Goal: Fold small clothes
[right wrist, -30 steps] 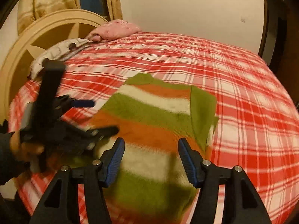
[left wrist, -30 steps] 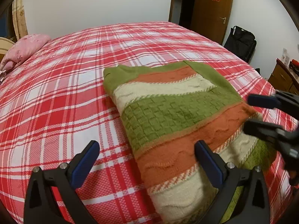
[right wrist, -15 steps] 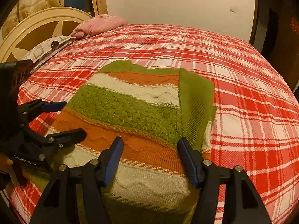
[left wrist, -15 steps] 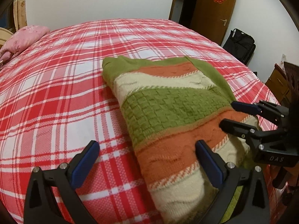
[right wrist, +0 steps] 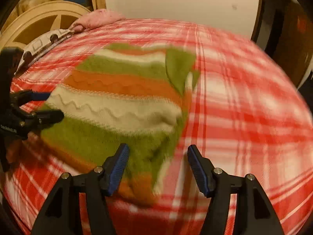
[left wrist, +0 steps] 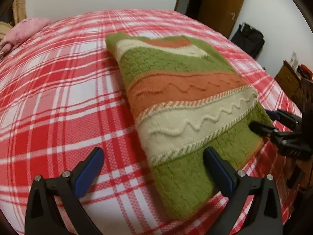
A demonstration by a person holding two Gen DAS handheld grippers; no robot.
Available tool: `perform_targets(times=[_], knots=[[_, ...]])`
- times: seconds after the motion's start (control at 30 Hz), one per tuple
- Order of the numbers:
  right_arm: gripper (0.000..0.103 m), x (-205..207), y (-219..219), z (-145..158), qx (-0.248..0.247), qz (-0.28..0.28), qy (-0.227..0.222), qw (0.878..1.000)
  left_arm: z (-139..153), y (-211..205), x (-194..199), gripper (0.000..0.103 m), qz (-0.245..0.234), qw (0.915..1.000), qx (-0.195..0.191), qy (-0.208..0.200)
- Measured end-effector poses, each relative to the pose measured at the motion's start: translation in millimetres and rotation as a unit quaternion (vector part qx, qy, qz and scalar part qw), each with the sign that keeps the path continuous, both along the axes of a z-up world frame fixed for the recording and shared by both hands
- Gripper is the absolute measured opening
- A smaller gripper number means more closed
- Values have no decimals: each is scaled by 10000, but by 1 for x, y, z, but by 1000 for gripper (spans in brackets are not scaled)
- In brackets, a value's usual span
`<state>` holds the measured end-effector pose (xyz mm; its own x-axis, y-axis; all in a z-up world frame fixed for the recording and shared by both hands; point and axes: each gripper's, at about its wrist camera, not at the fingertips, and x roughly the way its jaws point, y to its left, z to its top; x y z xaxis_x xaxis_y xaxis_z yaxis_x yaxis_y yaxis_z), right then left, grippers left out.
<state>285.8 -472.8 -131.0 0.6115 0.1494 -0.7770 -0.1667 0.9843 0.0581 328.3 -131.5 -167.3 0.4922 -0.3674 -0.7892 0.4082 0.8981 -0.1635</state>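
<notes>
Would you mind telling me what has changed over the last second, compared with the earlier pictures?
Both open grippers have dropped toward the near hem of the sweater: the left gripper now straddles its near left edge, the right gripper its near right corner. Neither has gripped it. The sweater lies folded as before on the plaid bedspread, pink pillow unmoved.

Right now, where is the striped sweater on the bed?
The striped sweater lies folded on the red plaid bedspread, right of centre in the left wrist view, its near green hem between the open left tool and right tool.
</notes>
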Motion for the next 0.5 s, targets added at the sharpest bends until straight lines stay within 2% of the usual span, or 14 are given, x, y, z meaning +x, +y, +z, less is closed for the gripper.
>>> perform_targets(times=[0.1, 0.17, 0.2, 0.3, 0.4, 0.5], knots=[[68, -2, -7, 11, 81, -4, -119, 9999, 8, 4, 3, 103, 35, 9998, -130, 115], [71, 3, -7, 21, 29, 53, -229, 9997, 14, 6, 6, 103, 89, 9998, -147, 37], [72, 9, -8, 24, 151, 91, -210, 9996, 17, 5, 7, 103, 88, 9998, -149, -42], [72, 31, -20, 36, 663, -69, -253, 9975, 18, 5, 11, 103, 154, 9996, -194, -99], [72, 66, -39, 39, 1333, -318, -225, 9903, 11, 4, 20, 103, 173, 9992, -354, 102], [72, 108, -51, 24, 1839, -529, 99, 9815, 4, 4, 22, 103, 157, 9983, -504, 243]])
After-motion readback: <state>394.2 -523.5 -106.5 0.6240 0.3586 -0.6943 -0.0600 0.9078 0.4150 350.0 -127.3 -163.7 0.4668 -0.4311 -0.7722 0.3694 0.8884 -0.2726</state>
